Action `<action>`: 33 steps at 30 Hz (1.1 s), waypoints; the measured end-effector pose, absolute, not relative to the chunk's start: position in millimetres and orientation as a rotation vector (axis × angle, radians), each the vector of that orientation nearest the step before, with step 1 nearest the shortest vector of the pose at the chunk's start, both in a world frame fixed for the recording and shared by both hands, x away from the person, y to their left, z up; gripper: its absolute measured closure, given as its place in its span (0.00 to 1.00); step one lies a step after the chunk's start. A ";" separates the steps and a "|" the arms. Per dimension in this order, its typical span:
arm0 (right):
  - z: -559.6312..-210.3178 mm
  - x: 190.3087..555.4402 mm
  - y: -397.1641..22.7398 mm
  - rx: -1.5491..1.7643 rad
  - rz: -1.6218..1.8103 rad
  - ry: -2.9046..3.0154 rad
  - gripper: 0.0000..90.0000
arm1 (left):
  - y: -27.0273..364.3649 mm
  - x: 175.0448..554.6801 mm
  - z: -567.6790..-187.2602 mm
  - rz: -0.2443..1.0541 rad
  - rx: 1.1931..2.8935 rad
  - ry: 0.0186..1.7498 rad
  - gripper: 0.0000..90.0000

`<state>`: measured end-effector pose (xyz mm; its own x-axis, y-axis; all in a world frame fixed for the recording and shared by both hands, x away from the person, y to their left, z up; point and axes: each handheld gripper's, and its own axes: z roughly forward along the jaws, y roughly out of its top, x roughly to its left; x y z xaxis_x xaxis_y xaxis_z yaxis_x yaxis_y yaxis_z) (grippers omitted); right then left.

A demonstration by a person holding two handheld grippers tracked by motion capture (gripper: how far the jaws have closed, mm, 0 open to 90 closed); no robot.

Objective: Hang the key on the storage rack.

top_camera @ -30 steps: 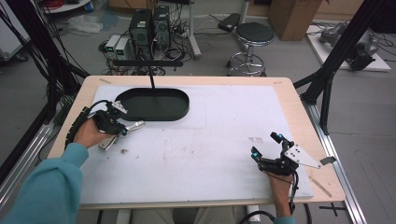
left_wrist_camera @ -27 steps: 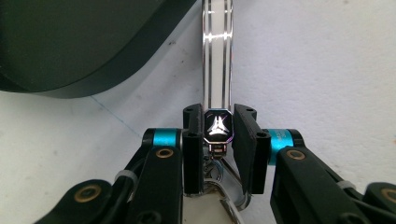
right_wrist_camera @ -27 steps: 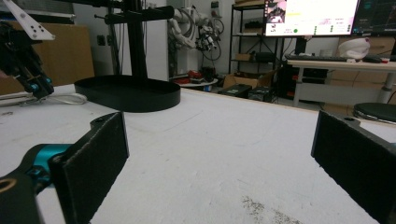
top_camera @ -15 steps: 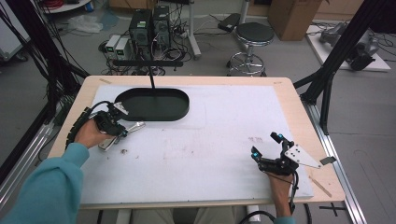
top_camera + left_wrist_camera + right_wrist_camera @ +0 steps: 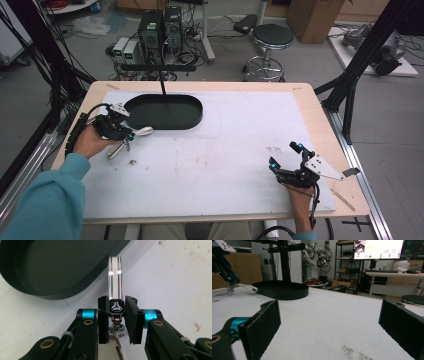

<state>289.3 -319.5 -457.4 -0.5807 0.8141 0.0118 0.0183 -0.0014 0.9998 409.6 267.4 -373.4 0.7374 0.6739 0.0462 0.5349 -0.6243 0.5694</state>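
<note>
My left gripper (image 5: pixel 131 134) sits at the table's left, just in front of the black oval tray (image 5: pixel 197 120). It is shut on the black clasp (image 5: pixel 116 308) of a key ring. The ring's white and silver loop (image 5: pixel 115 277) sticks out past the jaws toward the tray's wall (image 5: pixel 50 270). Small metal pieces (image 5: pixel 116 149) hang from the clasp down to the table. My right gripper (image 5: pixel 284 155) rests on the table at the lower right, open, with nothing between its pads (image 5: pixel 262 322). Far off in the right gripper view I see the left gripper (image 5: pixel 228 277) and the loop (image 5: pixel 247 287).
A black post (image 5: pixel 161 82) with a crossbar rises from the tray's far side. The white mat (image 5: pixel 240 145) covers most of the wooden table. Black frame struts (image 5: pixel 360 65) stand at the right edge and cables (image 5: pixel 55 75) hang at the left.
</note>
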 end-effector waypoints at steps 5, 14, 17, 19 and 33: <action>-457.4 289.1 -319.3 0.869 1.647 1.660 0.04 | 269.9 407.9 -358.7 0.371 2.340 0.890 0.82; -457.4 289.2 -319.4 0.868 1.647 1.660 0.04 | 278.5 405.0 -334.5 0.394 2.161 0.864 0.82; -457.4 289.3 -319.3 0.867 1.647 1.660 0.04 | 281.5 405.3 -330.0 0.400 2.128 0.866 0.82; -457.4 289.1 -319.3 0.870 1.648 1.660 0.04 | 281.9 405.6 -325.1 0.416 2.106 0.860 0.82; -457.4 289.3 -319.4 0.869 1.646 1.663 0.04 | 279.3 421.3 -294.3 0.465 1.962 0.849 0.82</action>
<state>289.3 -319.4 -457.4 -0.5806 0.8141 0.0121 0.0207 -0.0001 0.9998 421.3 279.3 -294.3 0.6911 0.7226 -0.0157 0.3759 -0.3408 0.8617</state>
